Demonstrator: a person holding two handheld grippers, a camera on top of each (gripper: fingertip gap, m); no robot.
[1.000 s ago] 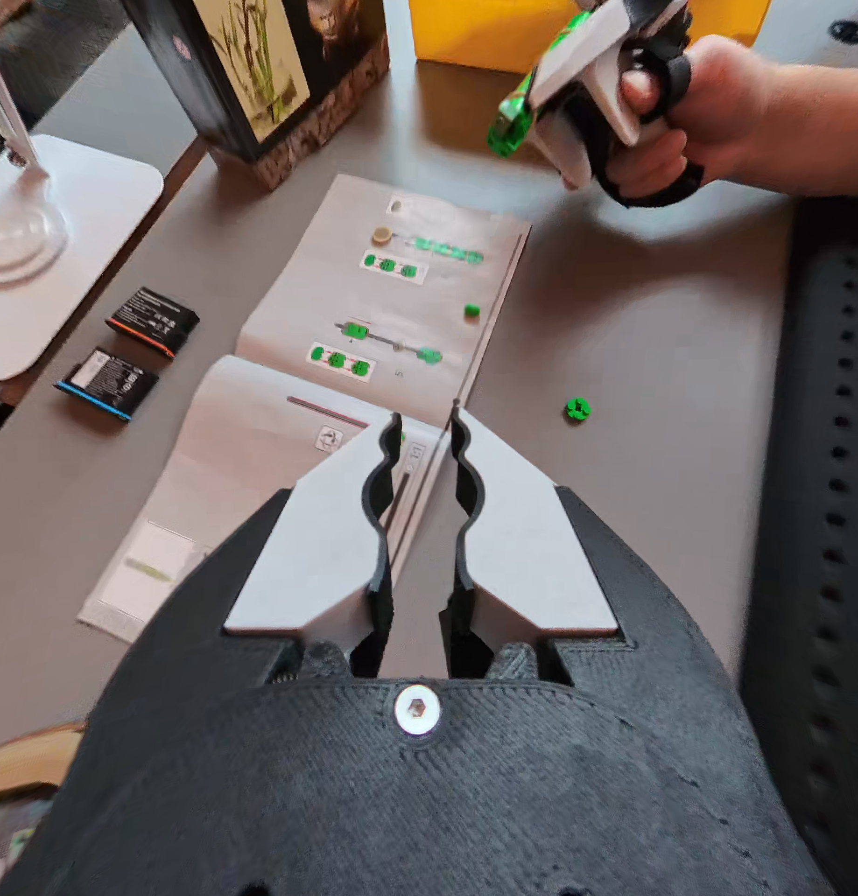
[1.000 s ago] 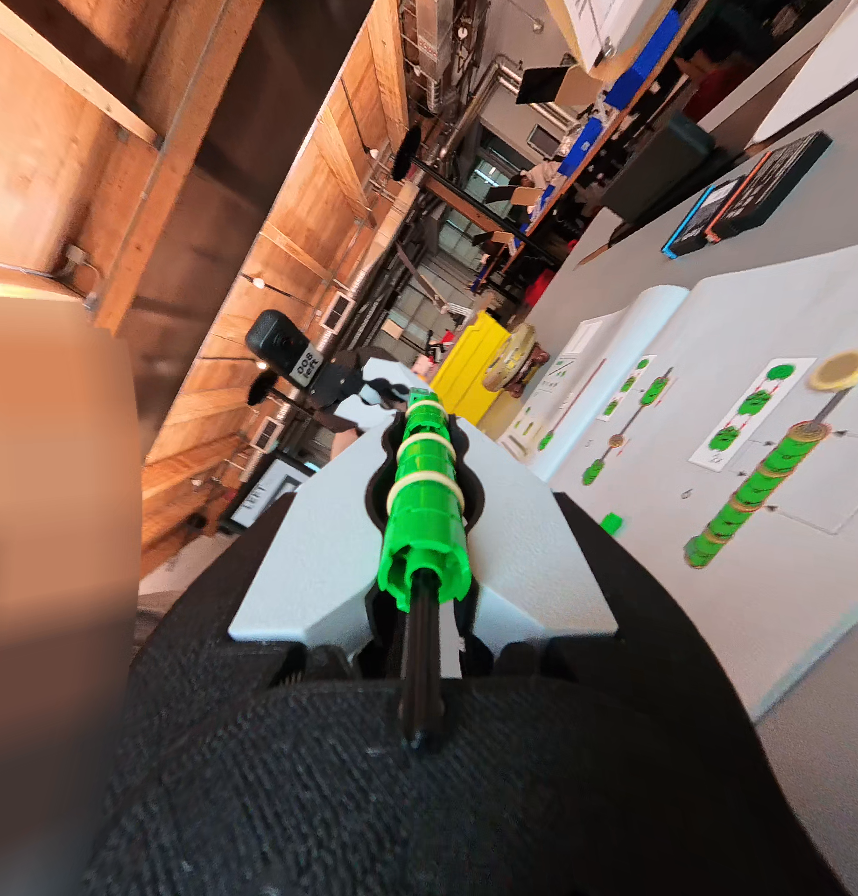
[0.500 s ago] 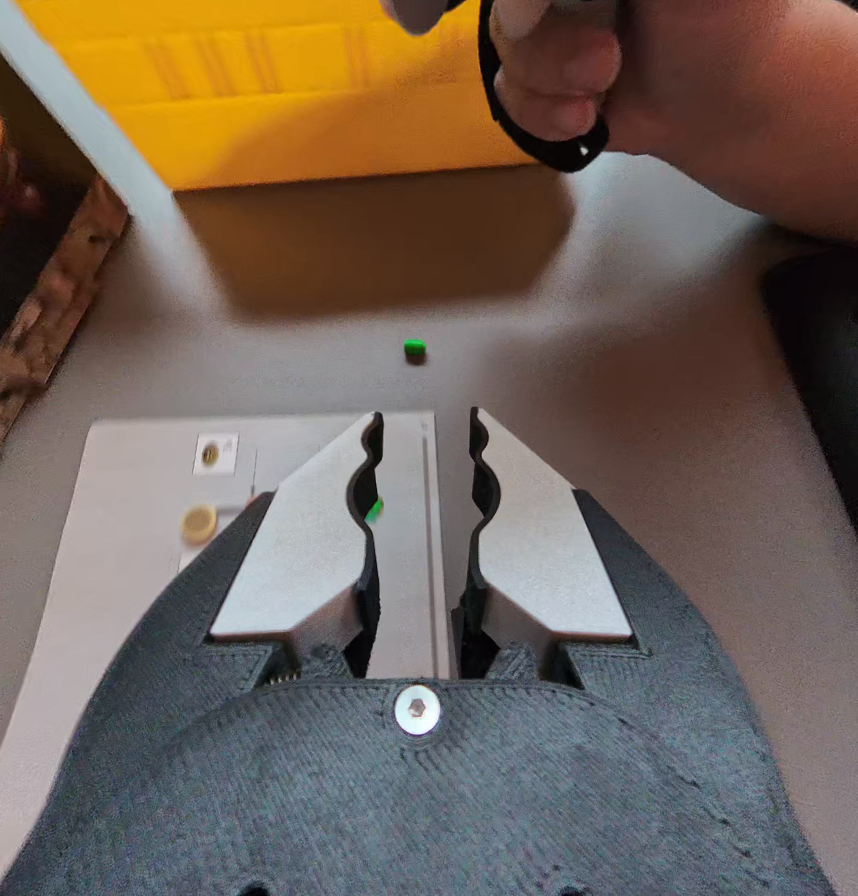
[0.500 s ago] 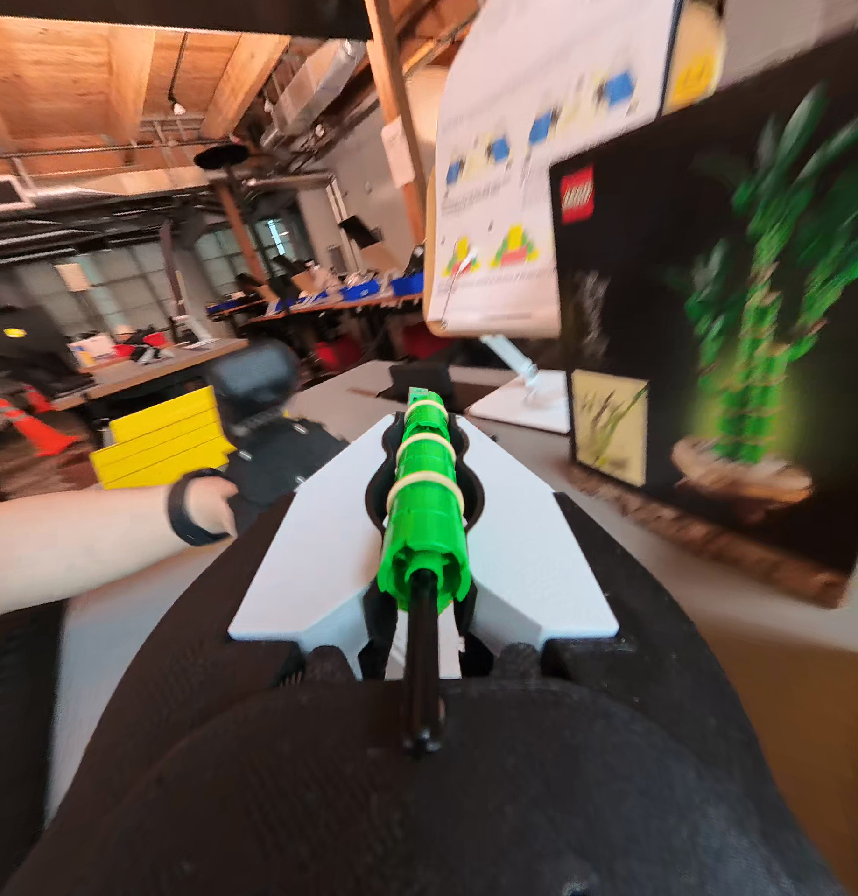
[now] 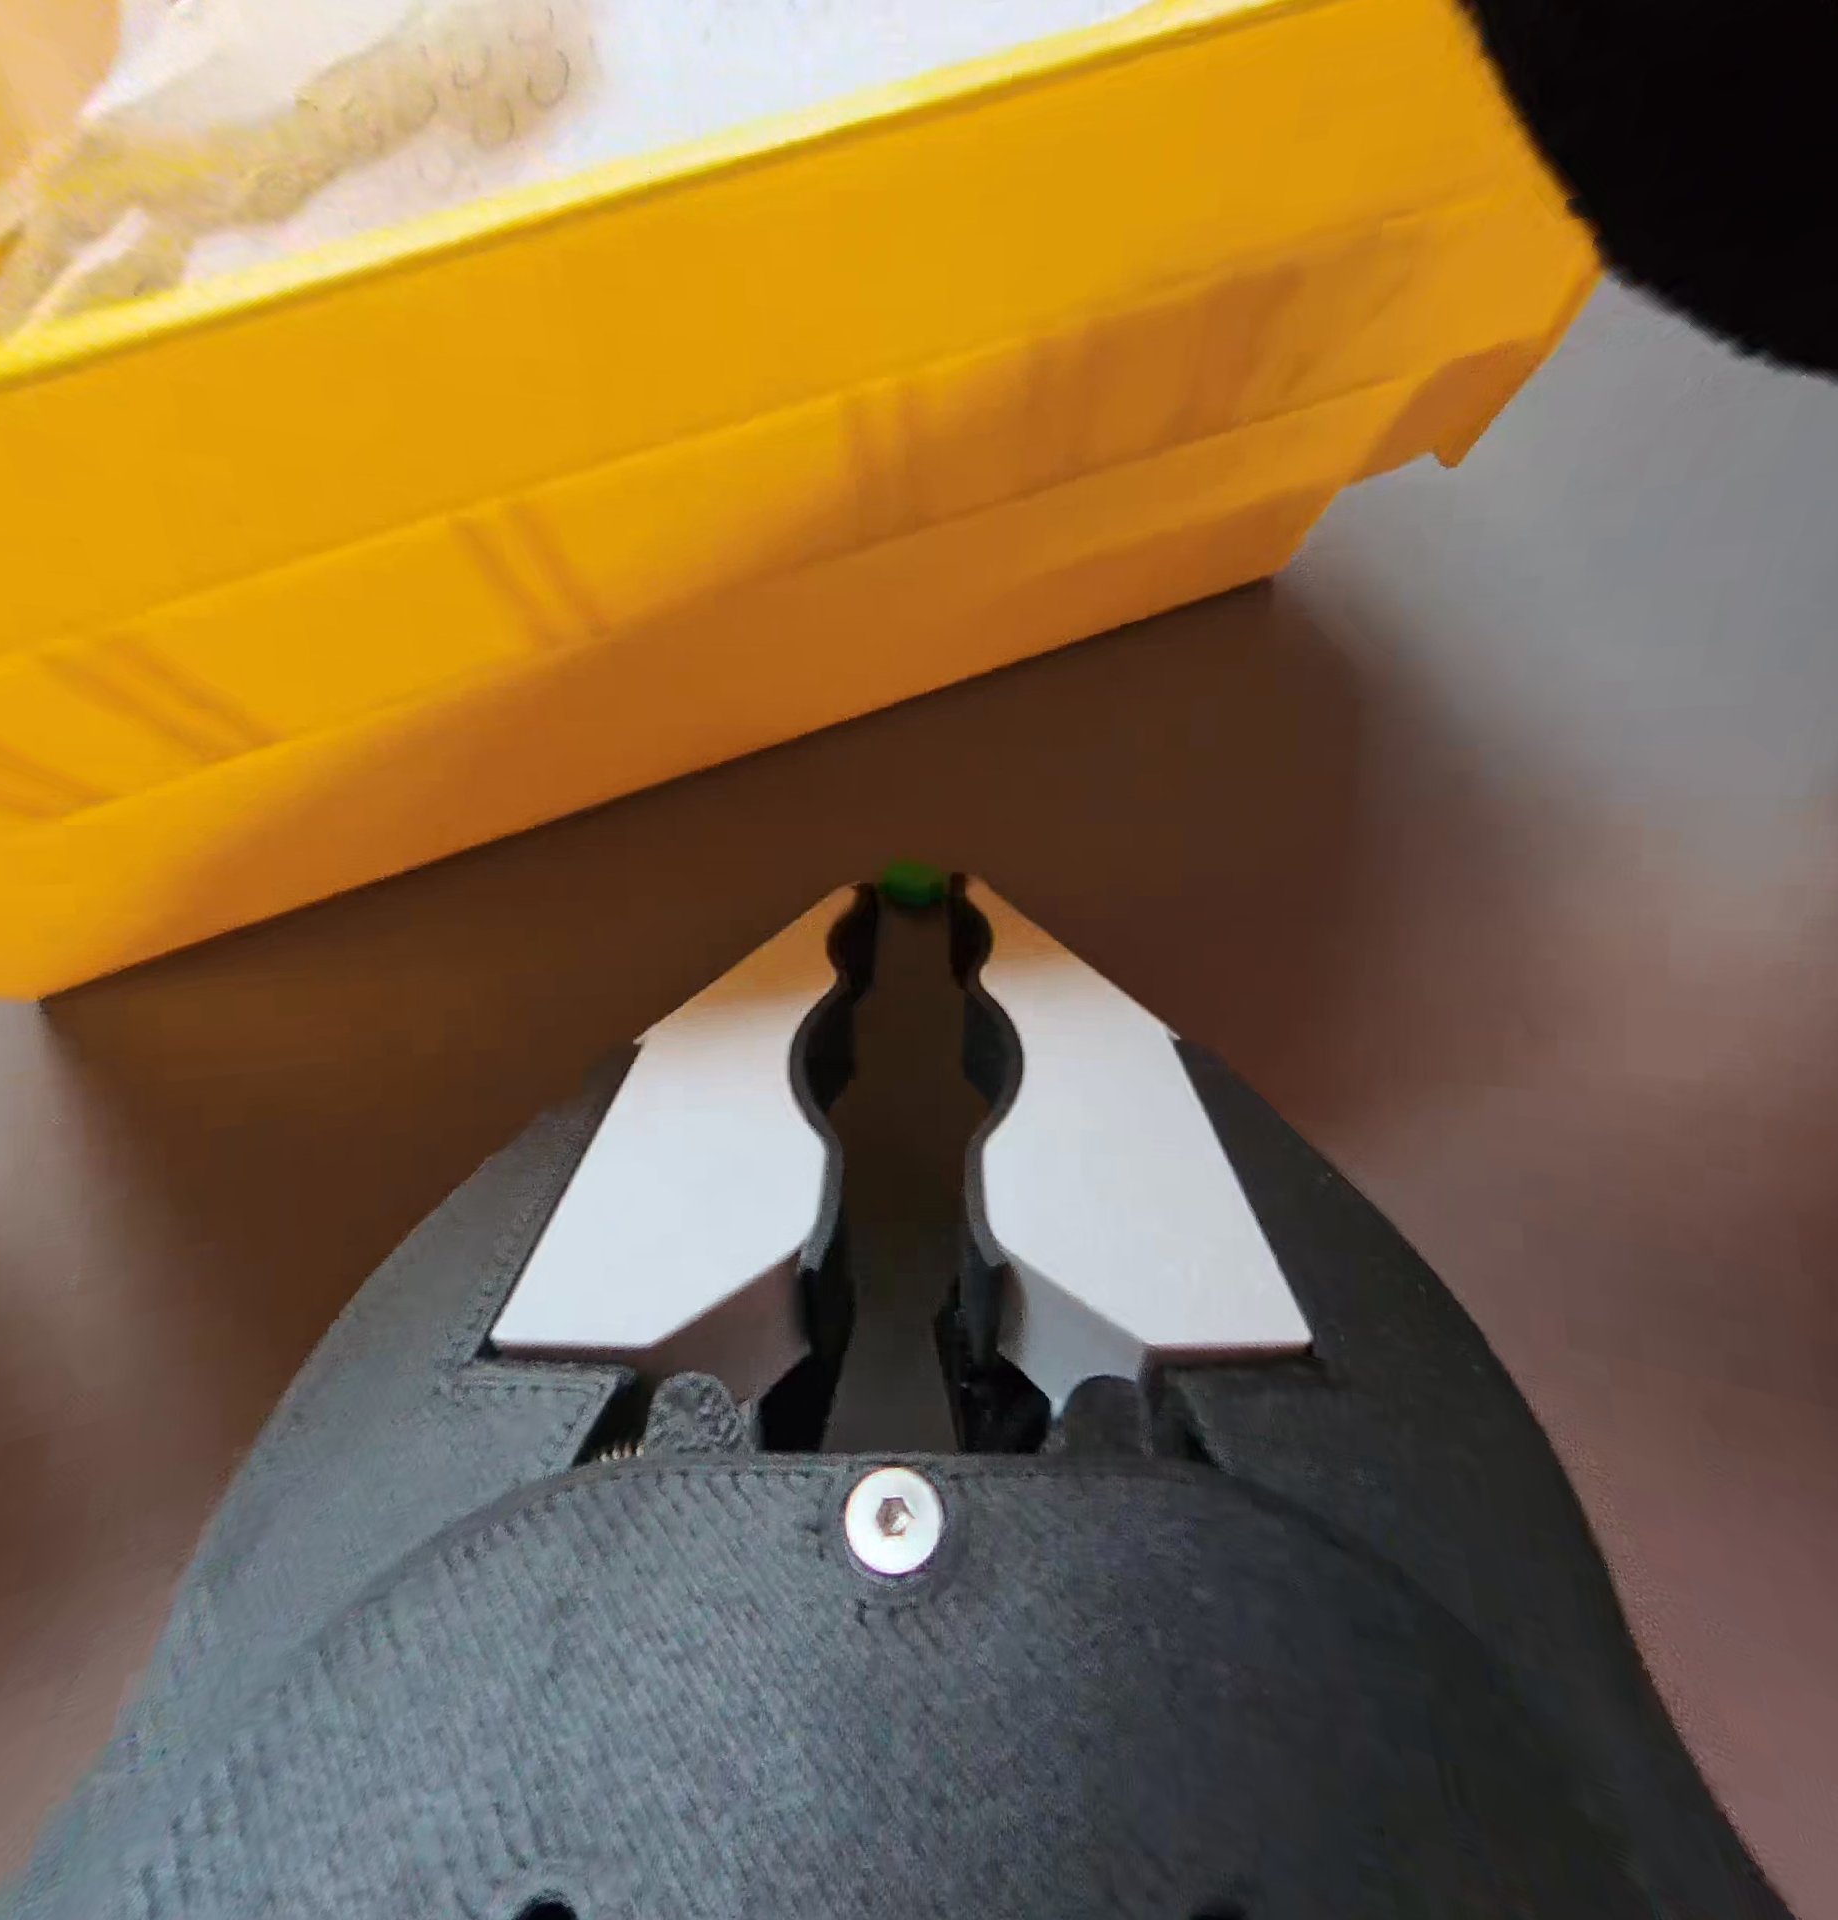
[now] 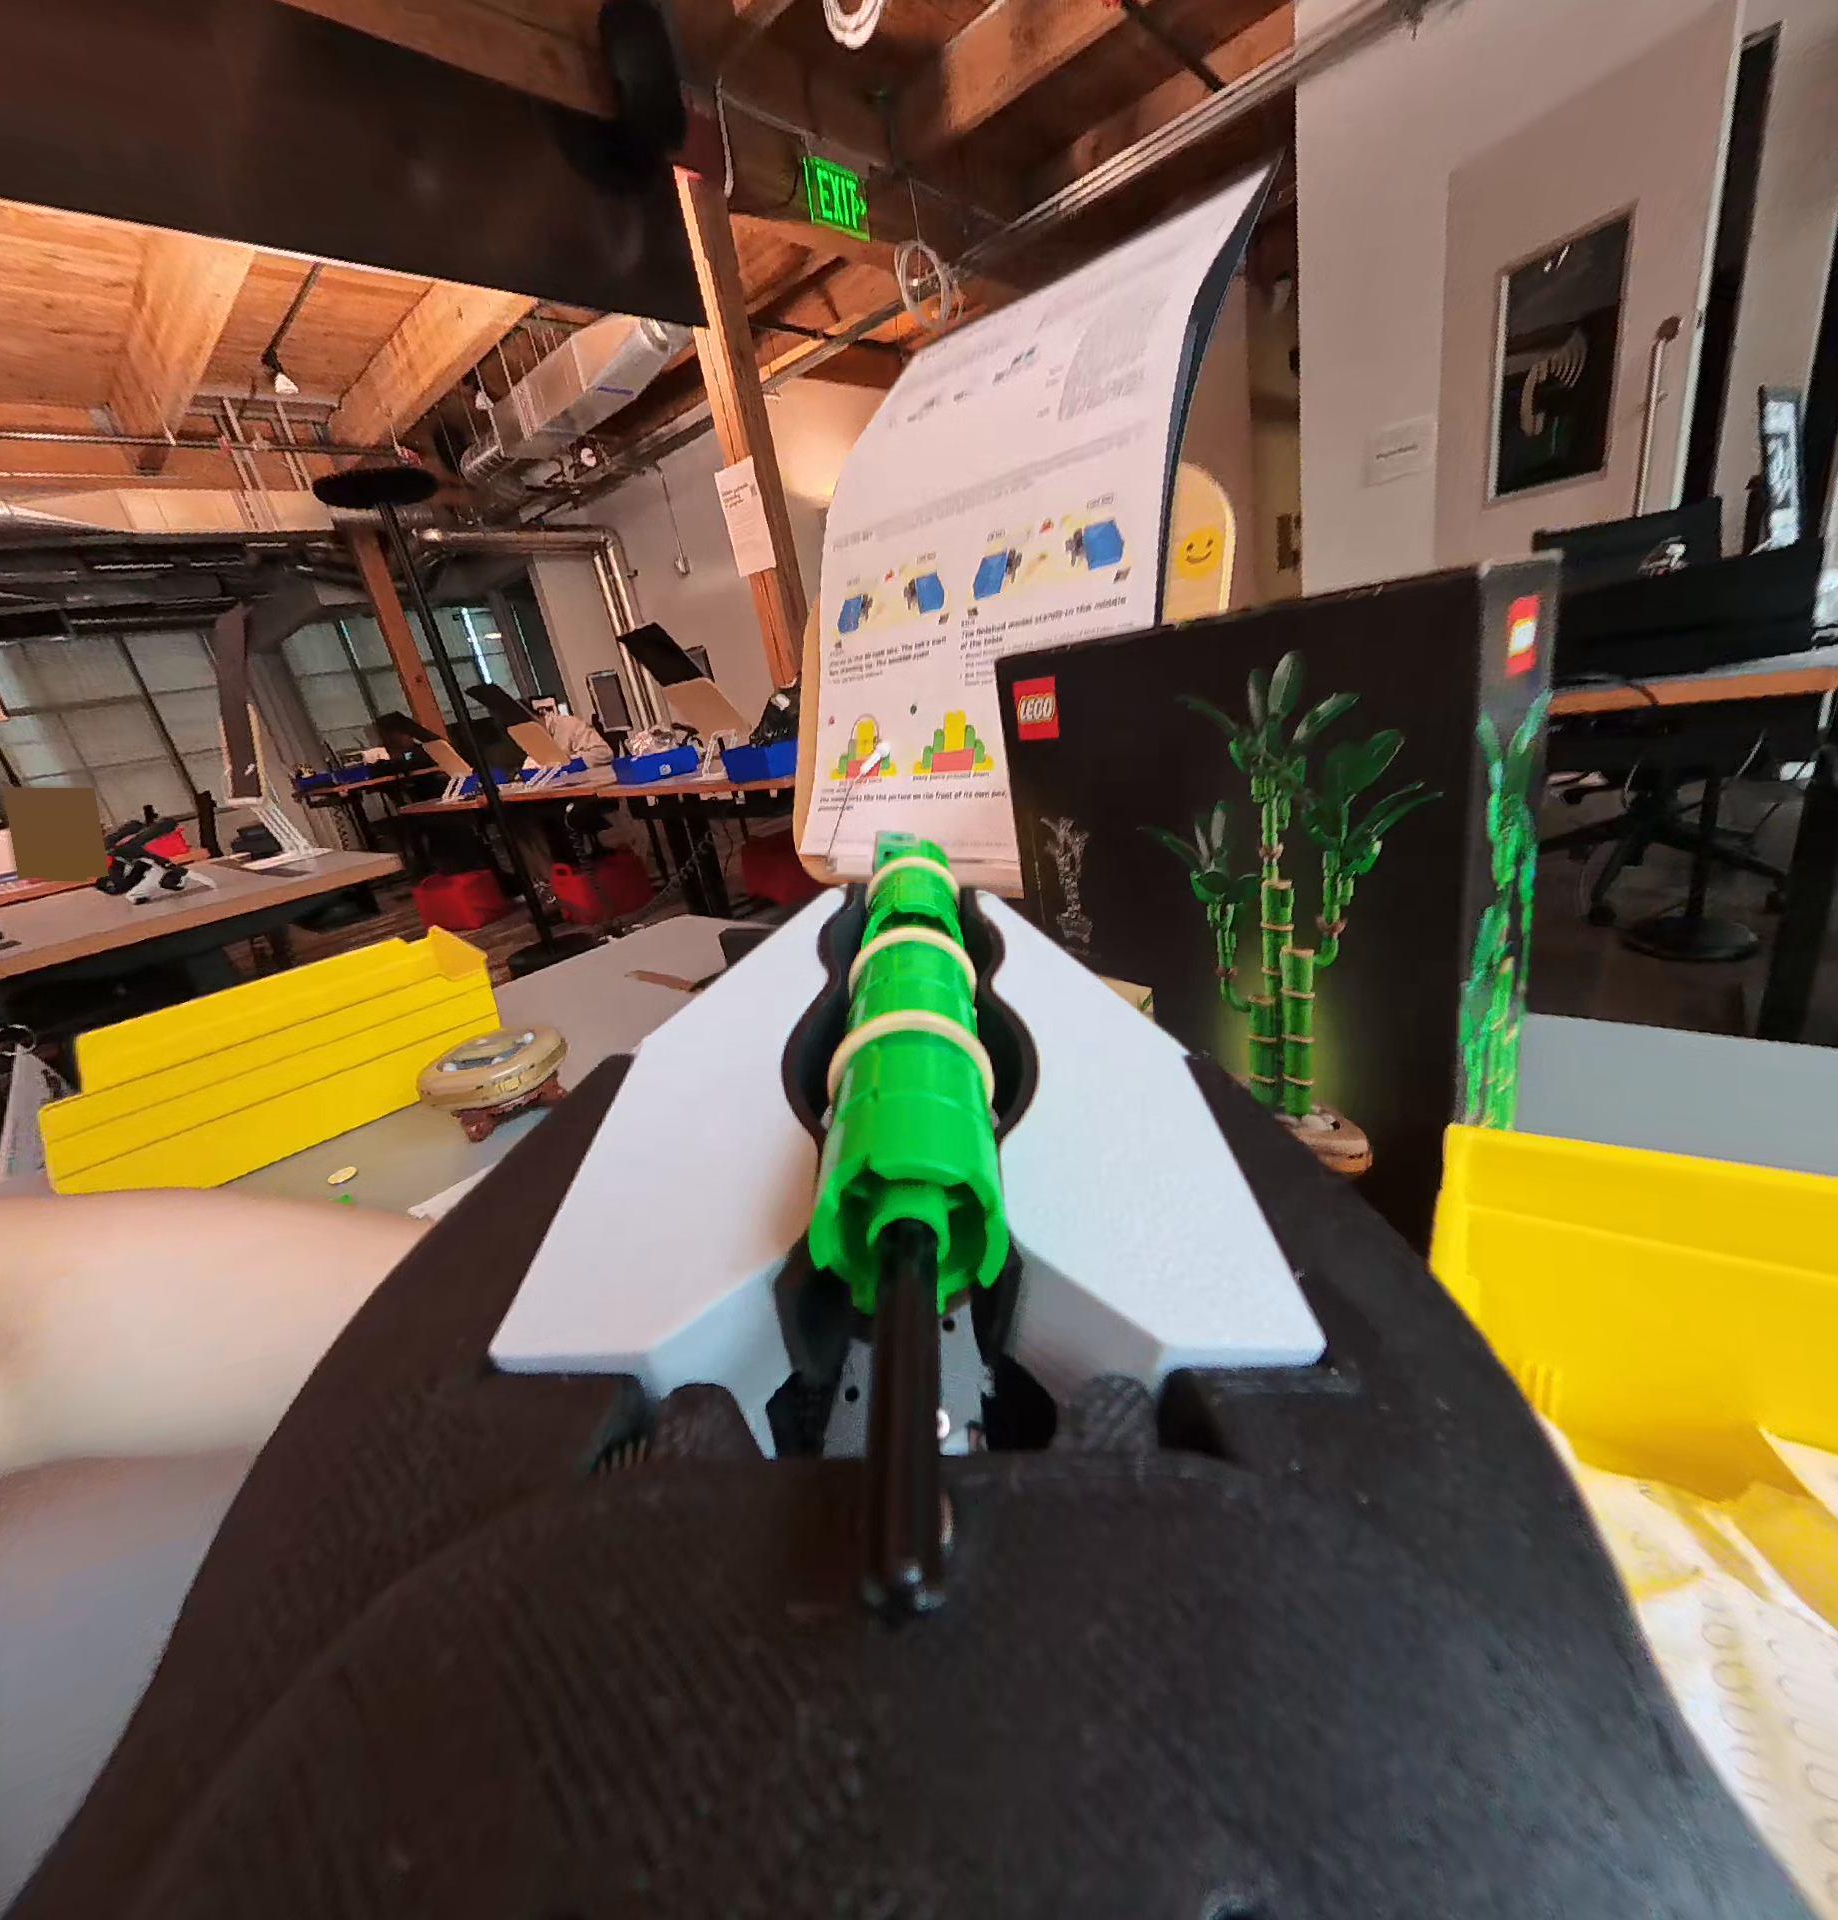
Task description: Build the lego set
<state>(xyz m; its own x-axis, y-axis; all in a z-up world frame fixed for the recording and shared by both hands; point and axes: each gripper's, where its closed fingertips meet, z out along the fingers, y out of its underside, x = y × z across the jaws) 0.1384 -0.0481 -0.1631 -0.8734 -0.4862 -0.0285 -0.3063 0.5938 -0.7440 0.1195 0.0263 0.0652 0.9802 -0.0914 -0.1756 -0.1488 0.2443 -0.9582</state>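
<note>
Now the left gripper (image 5: 910, 891), jaws apart, frames a small green piece (image 5: 907, 885) mid-frame for pickup, needing closure, while the right gripper (image 6: 910, 894) clamps the green stalk (image 6: 910, 1049).

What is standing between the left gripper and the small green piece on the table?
Nothing visible. The small green piece lies on the table right at the open tips of the left gripper; the yellow bin sits beyond it.

My left gripper (image 5: 910, 896) points forward and down, low over the table, its two fingers parted with a narrow gap between them (nothing gripped). My right gripper (image 6: 913, 883) is raised and roughly level, its fingers closed tight. My left forearm (image 6: 156, 1320) shows at the left edge of the right wrist view.
</note>
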